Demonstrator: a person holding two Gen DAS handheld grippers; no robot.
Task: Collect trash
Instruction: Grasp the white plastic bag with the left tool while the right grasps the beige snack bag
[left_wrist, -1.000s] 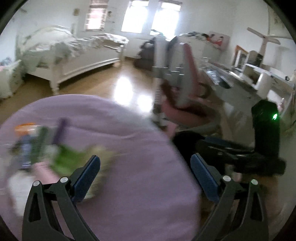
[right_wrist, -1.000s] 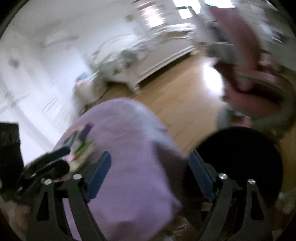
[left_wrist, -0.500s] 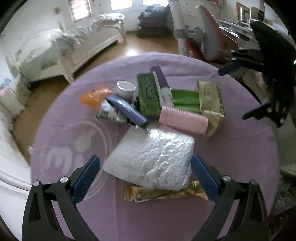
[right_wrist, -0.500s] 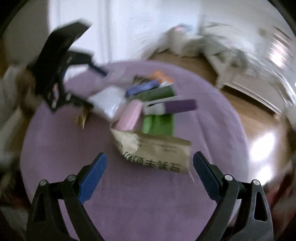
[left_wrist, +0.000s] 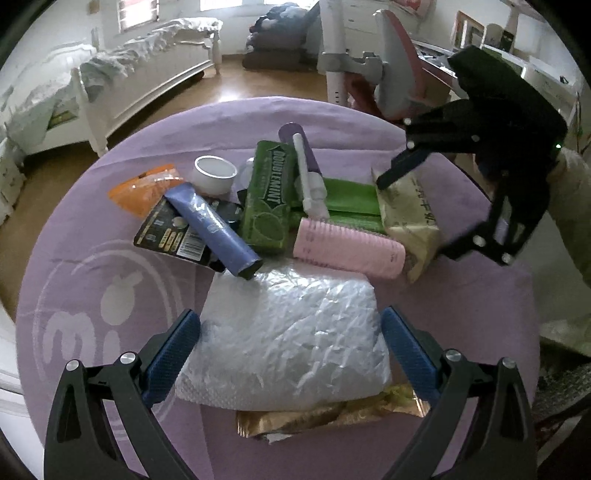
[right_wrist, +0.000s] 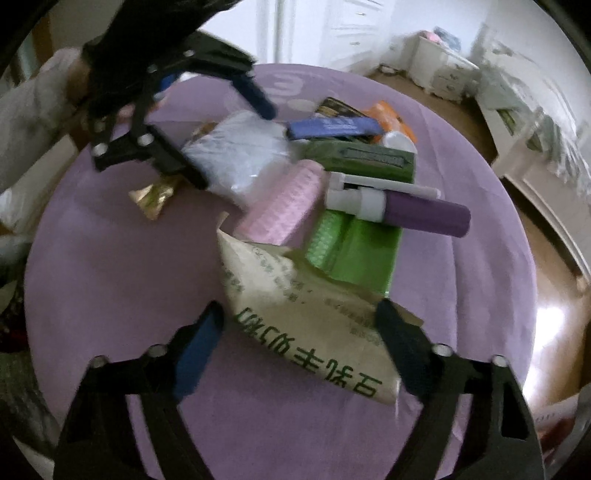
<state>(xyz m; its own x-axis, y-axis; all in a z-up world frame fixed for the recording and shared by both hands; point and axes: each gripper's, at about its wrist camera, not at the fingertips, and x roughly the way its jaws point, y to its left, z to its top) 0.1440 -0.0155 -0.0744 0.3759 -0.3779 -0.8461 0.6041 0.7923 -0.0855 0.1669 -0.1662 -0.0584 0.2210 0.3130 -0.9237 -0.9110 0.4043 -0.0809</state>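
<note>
A heap of trash lies on a round purple table (left_wrist: 92, 295). My left gripper (left_wrist: 290, 350) is open and points down, its blue fingers on either side of a crinkled silver bag (left_wrist: 288, 332) that lies on a gold wrapper (left_wrist: 332, 417). My right gripper (right_wrist: 299, 343) straddles a beige packet (right_wrist: 306, 314) with green print; its jaws are closing and the pads sit at the packet's edges without a clear squeeze. From the left wrist the right gripper (left_wrist: 424, 210) shows over that beige packet (left_wrist: 410, 210). The left gripper (right_wrist: 221, 136) appears at the top left of the right wrist view.
The pile also holds a green gum box (left_wrist: 269, 199), a purple pump bottle (right_wrist: 424, 212), a pink ribbed roll (left_wrist: 347, 251), a blue tube (left_wrist: 214, 229), an orange packet (left_wrist: 144, 188) and a white cap (left_wrist: 214, 173). A bed (left_wrist: 129, 74) and a pink chair (left_wrist: 395, 74) stand beyond on wooden floor.
Both grippers swung from facing the room to pointing down at the table's pile. The left one came close over the silver bag; the right one's jaws narrowed around the beige packet.
</note>
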